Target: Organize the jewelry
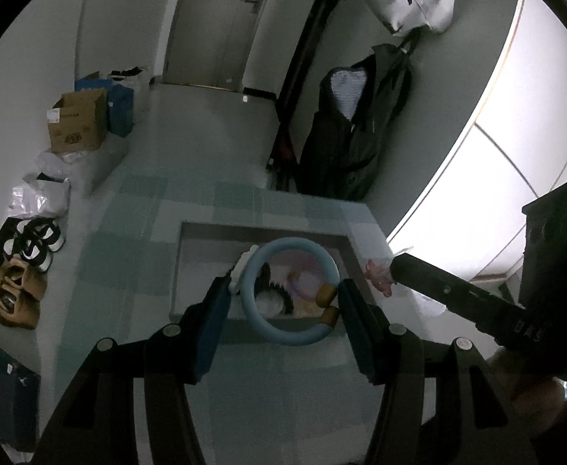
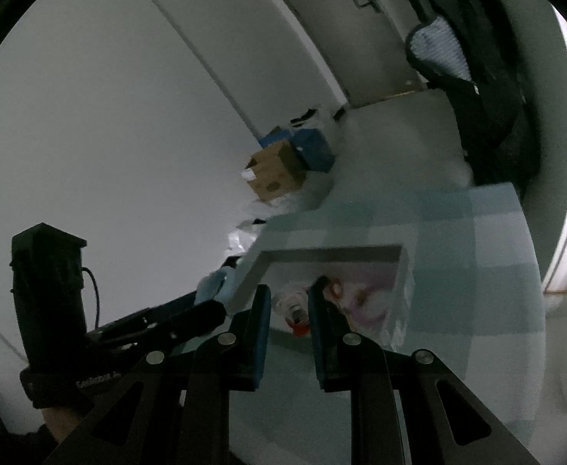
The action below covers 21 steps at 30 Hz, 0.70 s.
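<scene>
My left gripper (image 1: 283,290) is shut on a light blue open bangle (image 1: 289,290) with tan end caps and a white flower charm; I hold it just above the grey jewelry box (image 1: 268,230) on the checked table. The box holds a pink ring-shaped piece (image 1: 303,283) and a dark fuzzy piece (image 1: 274,294). My right gripper (image 2: 289,304) is shut on a small clear packet with a red piece (image 2: 293,310), held over the box (image 2: 322,252) front edge. In the left wrist view the right gripper (image 1: 384,275) holds that pinkish packet beside the box's right wall.
The table has a pale green checked cloth (image 1: 140,240). Cardboard and blue boxes (image 1: 78,124) and shoes (image 1: 16,290) lie on the floor at left. A black jacket (image 1: 357,124) hangs at the wall behind the table. The left gripper's body (image 2: 51,294) shows at left.
</scene>
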Each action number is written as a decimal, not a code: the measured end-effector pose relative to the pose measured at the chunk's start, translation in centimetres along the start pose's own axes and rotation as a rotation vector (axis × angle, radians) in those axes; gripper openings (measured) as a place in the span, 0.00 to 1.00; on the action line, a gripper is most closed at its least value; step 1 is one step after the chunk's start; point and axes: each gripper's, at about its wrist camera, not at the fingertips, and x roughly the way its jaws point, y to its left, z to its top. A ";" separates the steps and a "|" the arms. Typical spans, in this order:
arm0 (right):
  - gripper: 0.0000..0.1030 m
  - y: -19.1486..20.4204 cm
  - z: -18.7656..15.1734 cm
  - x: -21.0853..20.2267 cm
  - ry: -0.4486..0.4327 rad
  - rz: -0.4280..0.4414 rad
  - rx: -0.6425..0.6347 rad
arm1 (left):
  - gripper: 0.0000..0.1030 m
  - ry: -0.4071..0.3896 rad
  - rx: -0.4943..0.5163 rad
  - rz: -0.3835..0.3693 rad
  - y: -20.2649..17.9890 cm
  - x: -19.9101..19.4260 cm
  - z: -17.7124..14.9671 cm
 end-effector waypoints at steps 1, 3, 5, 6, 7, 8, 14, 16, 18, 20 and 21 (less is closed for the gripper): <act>0.18 0.0 0.3 0.1 -0.001 0.003 -0.003 | 0.51 0.000 0.002 -0.001 0.0 0.1 0.2; 0.18 0.0 1.1 0.6 0.001 0.013 -0.004 | 0.51 0.008 0.009 0.000 0.0 0.5 0.6; 0.18 -0.2 1.7 1.1 0.004 0.014 -0.006 | 0.51 0.016 0.016 0.004 0.1 0.9 0.7; 0.18 -0.3 2.1 1.4 0.005 0.021 -0.005 | 0.51 0.022 0.019 0.005 0.2 1.2 0.9; 0.18 -0.3 2.4 1.7 0.008 0.025 -0.005 | 0.51 0.027 0.021 0.006 0.4 1.5 1.1; 0.18 -0.5 2.7 2.2 0.011 0.027 -0.006 | 0.51 0.031 0.021 0.007 0.5 1.8 1.3; 0.18 -1.4 3.3 4.0 0.030 0.042 0.006 | 0.51 0.060 0.004 -0.008 1.6 3.6 2.1; 0.18 -1.5 3.4 4.6 0.039 0.044 -0.001 | 0.51 0.073 -0.007 -0.020 2.0 4.1 2.1; 0.18 -1.7 3.6 5.0 0.049 0.049 -0.002 | 0.51 0.090 -0.005 -0.020 2.2 4.8 2.1; 0.18 -1.8 3.9 5.3 0.052 0.056 -0.003 | 0.51 0.103 -0.001 -0.018 2.2 5.3 2.2; 0.18 -1.8 4.0 5.3 0.051 0.058 -0.003 | 0.51 0.108 -0.001 -0.011 2.3 5.6 2.2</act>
